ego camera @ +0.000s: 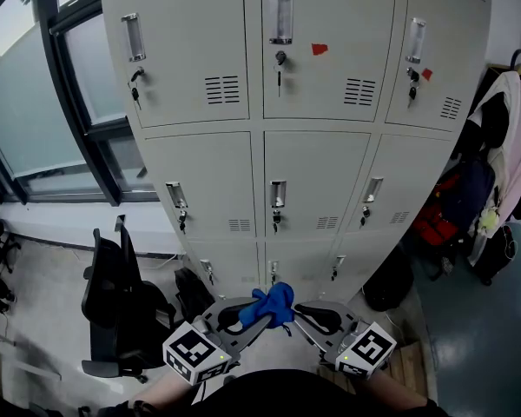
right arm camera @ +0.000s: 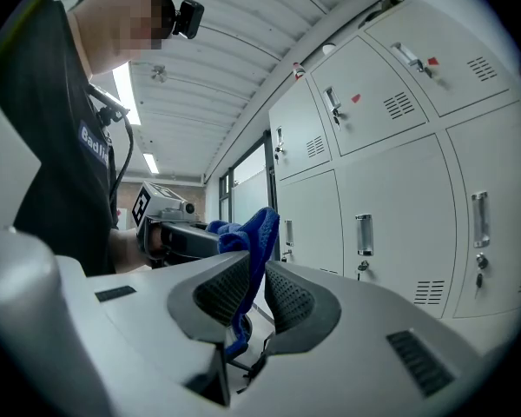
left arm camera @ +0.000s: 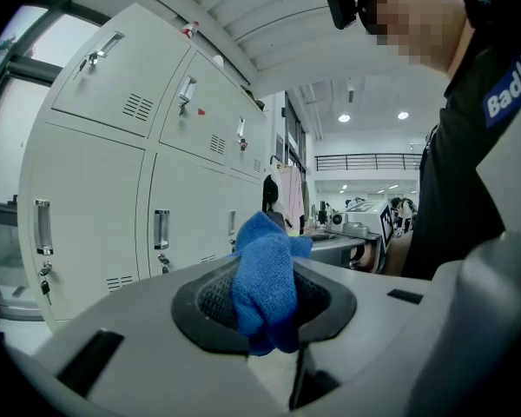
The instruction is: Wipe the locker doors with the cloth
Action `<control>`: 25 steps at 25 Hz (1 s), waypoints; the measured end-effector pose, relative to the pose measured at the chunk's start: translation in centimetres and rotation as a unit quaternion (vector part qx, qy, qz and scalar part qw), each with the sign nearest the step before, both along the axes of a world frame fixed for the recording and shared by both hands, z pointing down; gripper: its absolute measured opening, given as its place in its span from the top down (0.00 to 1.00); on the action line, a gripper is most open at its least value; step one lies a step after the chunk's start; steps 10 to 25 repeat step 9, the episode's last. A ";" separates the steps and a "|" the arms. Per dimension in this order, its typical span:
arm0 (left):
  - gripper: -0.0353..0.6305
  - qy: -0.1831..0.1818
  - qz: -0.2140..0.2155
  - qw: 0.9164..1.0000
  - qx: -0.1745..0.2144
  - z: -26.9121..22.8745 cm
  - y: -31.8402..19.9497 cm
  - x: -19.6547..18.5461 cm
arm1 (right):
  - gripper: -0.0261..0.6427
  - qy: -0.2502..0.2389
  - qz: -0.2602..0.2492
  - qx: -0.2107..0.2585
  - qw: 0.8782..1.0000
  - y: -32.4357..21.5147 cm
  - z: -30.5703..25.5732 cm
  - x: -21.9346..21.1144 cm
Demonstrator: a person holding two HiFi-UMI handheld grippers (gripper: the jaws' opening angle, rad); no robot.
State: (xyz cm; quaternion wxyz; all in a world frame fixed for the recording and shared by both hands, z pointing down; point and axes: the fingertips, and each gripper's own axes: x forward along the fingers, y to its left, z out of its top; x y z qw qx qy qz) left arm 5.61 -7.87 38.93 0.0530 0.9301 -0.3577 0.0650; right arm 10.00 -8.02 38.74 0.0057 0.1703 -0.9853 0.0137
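A blue cloth (ego camera: 273,302) is bunched between my two grippers, low in the head view and in front of the grey locker doors (ego camera: 317,168). My left gripper (ego camera: 260,317) is shut on the cloth (left arm camera: 262,289), which fills the space between its dark pads (left arm camera: 210,301) and sticks out ahead. From the other side my right gripper (ego camera: 297,311) is shut on a fold of the same cloth (right arm camera: 259,237); a strip hangs down between its pads (right arm camera: 288,298). The lockers stand some way beyond both grippers, untouched.
Black office chairs (ego camera: 122,289) stand at the lower left by a window (ego camera: 43,102). Coats and bags (ego camera: 495,163) hang and pile to the right of the lockers. Keys hang in several locker locks (ego camera: 279,63). A person's dark torso (left arm camera: 469,163) is close behind both grippers.
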 end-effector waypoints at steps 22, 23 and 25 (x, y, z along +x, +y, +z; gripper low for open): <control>0.79 -0.005 0.002 1.000 0.001 0.1 0.6 0.3 | 0.89 0.000 0.005 -0.001 1.000 0.6 -0.1 0.3; 0.79 -0.005 0.002 1.000 0.001 0.1 0.6 0.3 | 0.89 0.000 0.005 -0.001 1.000 0.6 -0.1 0.3; 0.79 -0.005 0.002 1.000 0.001 0.1 0.6 0.3 | 0.89 0.000 0.005 -0.001 1.000 0.6 -0.1 0.3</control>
